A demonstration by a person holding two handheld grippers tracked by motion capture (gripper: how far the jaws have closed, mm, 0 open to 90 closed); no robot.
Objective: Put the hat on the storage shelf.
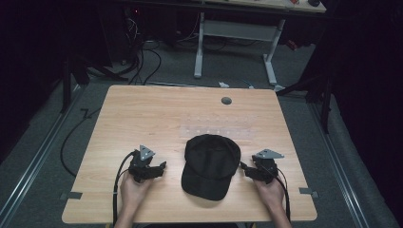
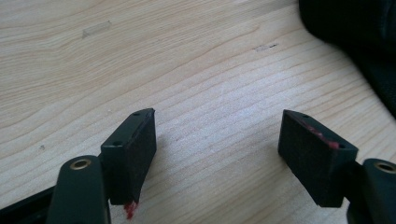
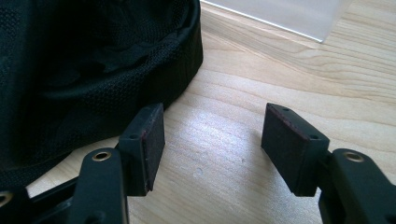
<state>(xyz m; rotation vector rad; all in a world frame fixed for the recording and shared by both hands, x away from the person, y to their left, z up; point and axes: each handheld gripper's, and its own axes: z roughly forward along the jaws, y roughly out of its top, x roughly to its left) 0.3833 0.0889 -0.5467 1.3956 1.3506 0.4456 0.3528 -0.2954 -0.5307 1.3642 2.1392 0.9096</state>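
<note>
Left gripper (image 1: 161,167) jaws apart, empty, bare desk (image 1: 142,114) beside black cap (image 1: 211,164); right gripper (image 1: 243,167) spread, empty, near cap's edge by desk's near edge.

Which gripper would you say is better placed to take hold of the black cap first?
Probably the right gripper: its open jaws sit beside the cap crown's edge, while the left gripper stands farther off over bare table.

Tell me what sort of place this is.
Probably a lab or recording room, not a home. A lone wooden table stands on grey carpet with cables trailing over the floor, a height-adjustable desk frame stands behind, and the surroundings are dark. A black cap lies on the table.
</note>
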